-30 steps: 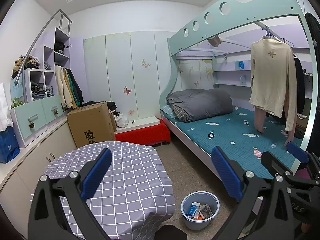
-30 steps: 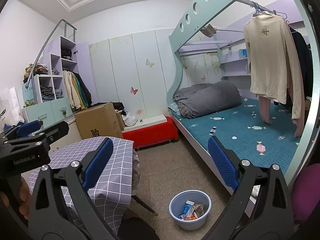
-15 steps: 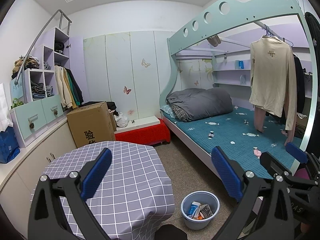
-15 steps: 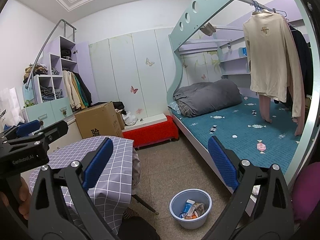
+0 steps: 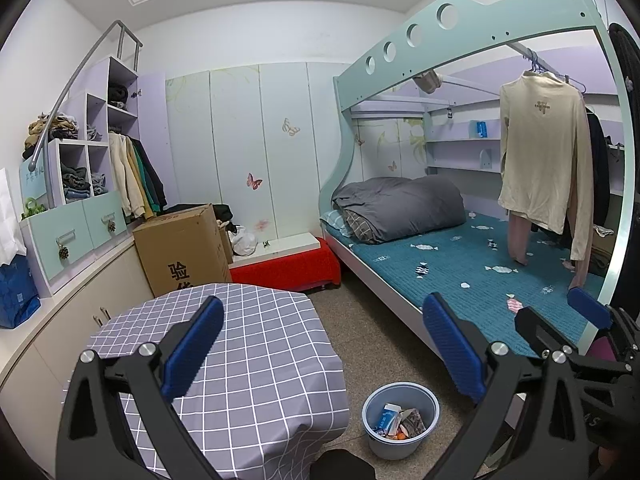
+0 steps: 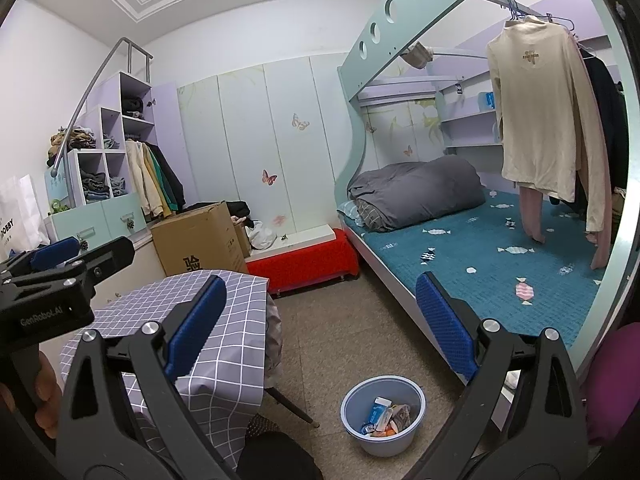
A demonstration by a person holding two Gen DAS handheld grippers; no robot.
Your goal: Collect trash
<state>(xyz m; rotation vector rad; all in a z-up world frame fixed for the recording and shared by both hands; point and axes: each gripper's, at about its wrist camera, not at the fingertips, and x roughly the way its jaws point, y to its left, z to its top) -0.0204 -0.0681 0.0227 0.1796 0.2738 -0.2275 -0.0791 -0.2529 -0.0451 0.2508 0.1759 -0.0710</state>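
Both tools, left (image 5: 320,356) and right (image 6: 316,332), are spread wide and carry nothing, held high above the blue trash bucket (image 5: 400,426), which sits on the floor just right of the checked-cloth surface (image 5: 256,344). Bucket holds a blue-white carton (image 6: 376,408), crumpled wrappers and something orange. Risk, as judged: a careless reach down could knock the light bucket over and spill it.
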